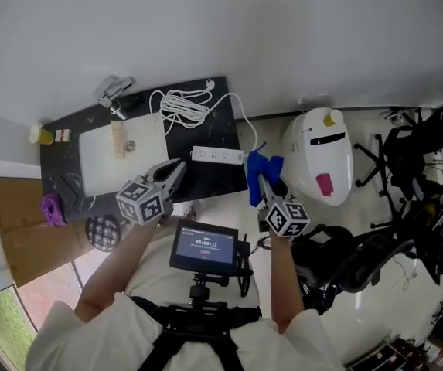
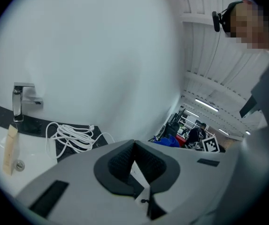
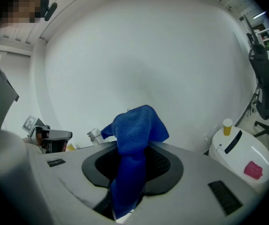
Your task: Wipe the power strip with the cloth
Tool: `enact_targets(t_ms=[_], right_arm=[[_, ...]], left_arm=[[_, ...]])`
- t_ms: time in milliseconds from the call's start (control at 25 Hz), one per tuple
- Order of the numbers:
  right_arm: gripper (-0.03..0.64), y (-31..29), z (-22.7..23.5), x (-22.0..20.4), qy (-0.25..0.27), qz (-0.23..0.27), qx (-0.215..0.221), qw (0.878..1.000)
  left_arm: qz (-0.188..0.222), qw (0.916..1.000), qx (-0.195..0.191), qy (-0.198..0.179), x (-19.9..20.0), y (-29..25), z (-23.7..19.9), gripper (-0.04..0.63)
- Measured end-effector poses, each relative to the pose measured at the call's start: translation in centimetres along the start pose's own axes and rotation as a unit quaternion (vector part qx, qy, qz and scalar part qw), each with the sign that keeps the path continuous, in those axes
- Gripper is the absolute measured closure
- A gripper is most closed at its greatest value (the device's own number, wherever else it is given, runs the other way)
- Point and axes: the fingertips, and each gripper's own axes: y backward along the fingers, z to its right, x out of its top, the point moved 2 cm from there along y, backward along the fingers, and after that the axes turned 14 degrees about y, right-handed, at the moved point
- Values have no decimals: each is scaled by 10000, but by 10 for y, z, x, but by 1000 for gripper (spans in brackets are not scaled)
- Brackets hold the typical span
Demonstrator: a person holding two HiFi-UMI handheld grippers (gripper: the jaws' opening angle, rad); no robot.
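Dark marbled counter (image 1: 213,122) against a plain white wall, pale glossy floor to the right of it.

Left gripper (image 1: 178,169): jaws brought together, nothing between the pads. The left gripper view (image 2: 134,147) shows the two black pads meeting in a narrow V. It hangs over the near edge of the counter, pointing up and right in the head view.

Right gripper (image 1: 263,181): clamped on the blue cloth (image 1: 258,168). In the right gripper view (image 3: 132,150) the cloth (image 3: 136,128) runs down between the pads, with a bunched fold standing above the jaw tips. This gripper sits off the counter's right edge, over the floor.

Power strip (image 1: 217,155): white, lying flat on the counter just ahead and right of my left gripper's tips, and just left of the cloth held in my right gripper. I cannot tell whether the cloth touches it. Its white cable (image 1: 181,105) lies coiled farther ahead of the left gripper, also seen from that gripper (image 2: 71,137).

Left of the left gripper is a white sink basin (image 1: 97,161) with a wooden block (image 1: 117,139) on it. A chrome faucet (image 1: 114,93) stands beyond the basin, also seen from the left gripper (image 2: 19,100).

Right of the right gripper stands a white rounded appliance (image 1: 322,157) with a yellow cap, also seen from that gripper (image 3: 240,149).
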Motion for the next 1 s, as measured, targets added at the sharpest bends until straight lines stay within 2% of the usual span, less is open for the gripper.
enact_targets(t_ms=[320, 600, 880, 1000], right_arm=[[513, 129, 12, 0, 111, 238, 155, 9995], [512, 215, 9, -10, 148, 461, 203, 9986], [512, 275, -9, -29, 210, 564, 373, 9975], [512, 291, -24, -37, 247, 582, 482, 9968]], left_arm=[[102, 9999, -45, 34, -74, 16, 88, 589], [448, 9983, -350, -130, -125, 50, 148, 592], [593, 9973, -399, -156, -175, 95, 184, 592], [782, 9955, -507, -182, -188, 122, 194, 580]])
